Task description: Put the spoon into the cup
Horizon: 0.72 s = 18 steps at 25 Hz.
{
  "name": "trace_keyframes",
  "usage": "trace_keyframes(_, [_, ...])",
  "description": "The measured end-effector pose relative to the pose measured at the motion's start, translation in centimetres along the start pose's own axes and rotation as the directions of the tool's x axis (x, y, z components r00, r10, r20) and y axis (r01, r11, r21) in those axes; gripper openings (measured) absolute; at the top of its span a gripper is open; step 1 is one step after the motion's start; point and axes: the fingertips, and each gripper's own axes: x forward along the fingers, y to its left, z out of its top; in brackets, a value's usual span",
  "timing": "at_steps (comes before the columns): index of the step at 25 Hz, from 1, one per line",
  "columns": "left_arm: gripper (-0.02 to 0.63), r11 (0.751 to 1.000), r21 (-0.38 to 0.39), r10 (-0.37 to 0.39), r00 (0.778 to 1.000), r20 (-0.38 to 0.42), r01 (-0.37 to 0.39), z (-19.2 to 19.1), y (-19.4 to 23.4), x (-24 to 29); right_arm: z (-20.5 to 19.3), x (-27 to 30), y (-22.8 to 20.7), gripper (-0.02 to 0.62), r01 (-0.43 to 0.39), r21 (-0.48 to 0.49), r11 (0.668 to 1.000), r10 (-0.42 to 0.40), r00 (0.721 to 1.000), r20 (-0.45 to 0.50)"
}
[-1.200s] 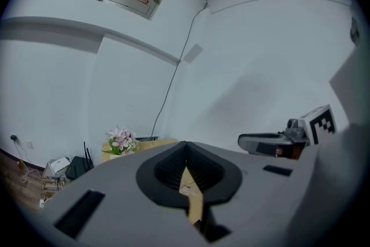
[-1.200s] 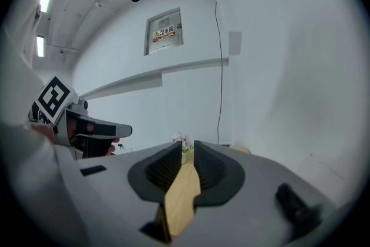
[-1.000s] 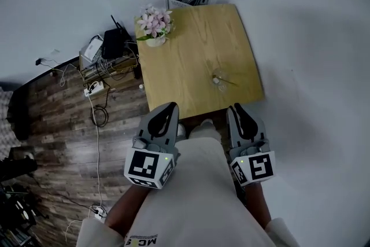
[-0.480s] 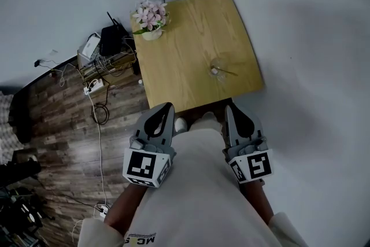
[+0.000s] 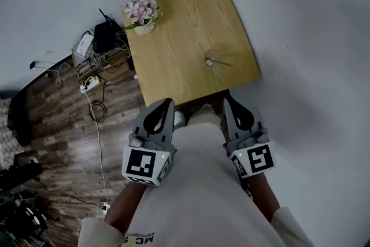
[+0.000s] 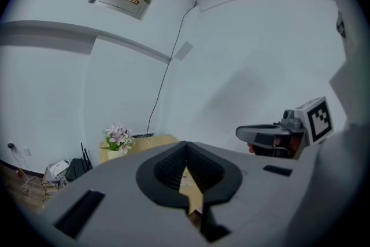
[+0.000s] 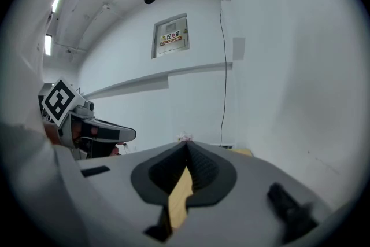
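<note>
White wall [image 5: 306, 26] takes up the top and right of the head view. Dark plank floor [image 5: 52, 124] runs down the left, with loose cables [image 5: 95, 107] on it. Light wood desk [image 5: 173, 61] stands between them, squarish, its far edge near the wall.

Person's pale shirt [image 5: 196, 199] fills the bottom centre, with a forearm on each side.

Left hand-held gripper [image 5: 166, 103] is held off the desk's near edge. Its own view shows the jaws pressed together at the tips, with nothing between them. Right hand-held gripper [image 5: 228, 101] sits level with it and well apart from it. Its jaws are also pressed together and empty. Both point toward the desk and neither touches anything on it.

Pot of pink flowers [image 5: 140, 10] is on the far left corner of the desk.

Clear cup [image 5: 216, 61] stands upright near the desk's right edge, well apart from the flowers.

Spoon [image 5: 222, 63] appears to rest in the cup, with its thin handle angled out to the right. It is too small to tell more.
</note>
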Motion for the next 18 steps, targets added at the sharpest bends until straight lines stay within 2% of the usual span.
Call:
trace_keyframes(3, [0.011,1.0,-0.005,-0.005,1.0,-0.001,0.005,0.0,-0.1,0.1,0.2,-0.2,-0.5,0.031,0.004,0.016,1.0,-0.004,1.0,0.004])
trace_keyframes(7, [0.011,1.0,-0.008,-0.005,1.0,-0.007,0.005,0.1,0.1,-0.1,0.6,-0.2,-0.7,0.031,0.012,0.087,0.996,-0.014,1.0,0.025])
trace_keyframes(13, [0.011,1.0,-0.008,-0.016,1.0,-0.012,0.016,-0.5,-0.2,0.1,-0.4,-0.3,0.6,0.031,-0.039,0.05,0.998,0.039,0.999,-0.006])
trace_keyframes(18, [0.011,1.0,-0.014,-0.008,1.0,-0.013,0.008,-1.0,-0.1,-0.1,-1.0,-0.5,1.0,0.031,-0.04,0.035,0.999,0.04,0.999,-0.014])
